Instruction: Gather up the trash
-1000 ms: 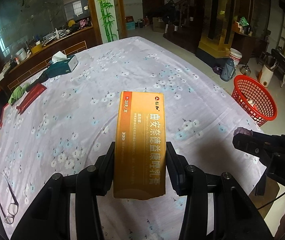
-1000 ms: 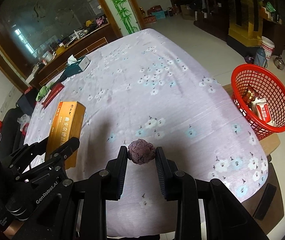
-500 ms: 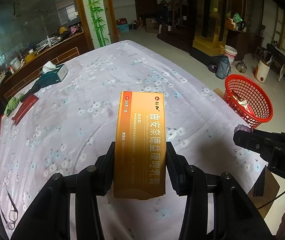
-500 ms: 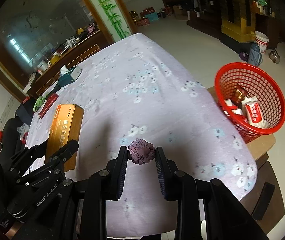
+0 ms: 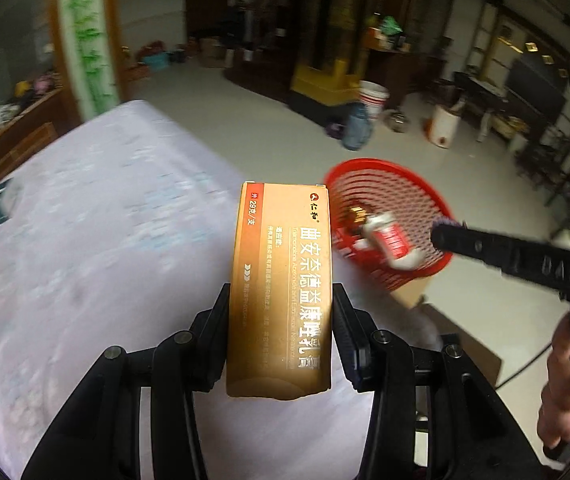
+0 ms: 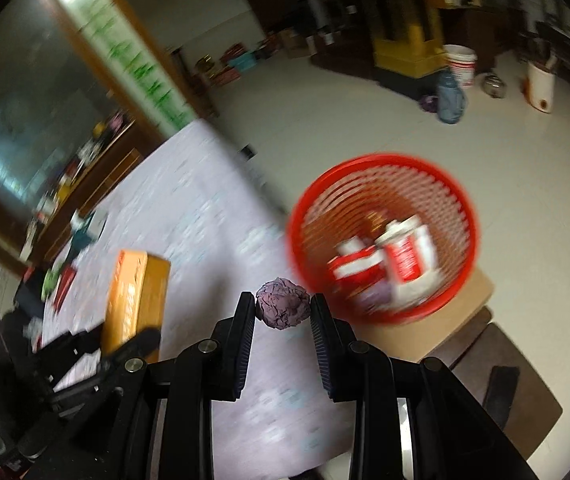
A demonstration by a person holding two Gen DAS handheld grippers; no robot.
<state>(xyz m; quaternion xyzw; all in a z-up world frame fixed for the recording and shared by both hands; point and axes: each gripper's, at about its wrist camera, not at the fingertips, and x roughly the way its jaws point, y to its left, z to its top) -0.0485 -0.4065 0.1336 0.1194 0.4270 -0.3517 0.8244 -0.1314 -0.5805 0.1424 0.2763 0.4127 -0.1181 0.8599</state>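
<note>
While hanging above the near corner of the lilac-clothed surface (image 6: pixel 213 216), grips two pieces of trash at once: left gripper (image 5: pixel 281 294) fingers pressed against the long sides of an orange carton (image 5: pixel 283 280), right gripper (image 6: pixel 282 302) fingers pinching a crumpled purple paper ball (image 6: pixel 283 307) at their tips. Carries the carton lengthwise, long axis running straight out along the fingers toward 12 o'clock, far end well past the tips. Places the red mesh basket (image 6: pixel 381 158), in the right wrist view, at about 1 o'clock from the ball, near and just beyond the surface's edge, standing on a tan board (image 6: pixel 473 296) with red-and-white packaging inside. Places the same basket (image 5: pixel 385 164), in the left wrist view, at 2 o'clock from the carton's far end, with the right gripper (image 5: pixel 441 236) stretched in from 3 o'clock across the basket's mouth. Judged from that, puts the right hand nearer the drop: ball close to the rim, a short reach forward and slightly right before spreading the fingers. Leaves the carton a longer swing to the right, and probably calls for tipping its far end down into the opening, lest it bridge the rim or catch on the other gripper.
</note>
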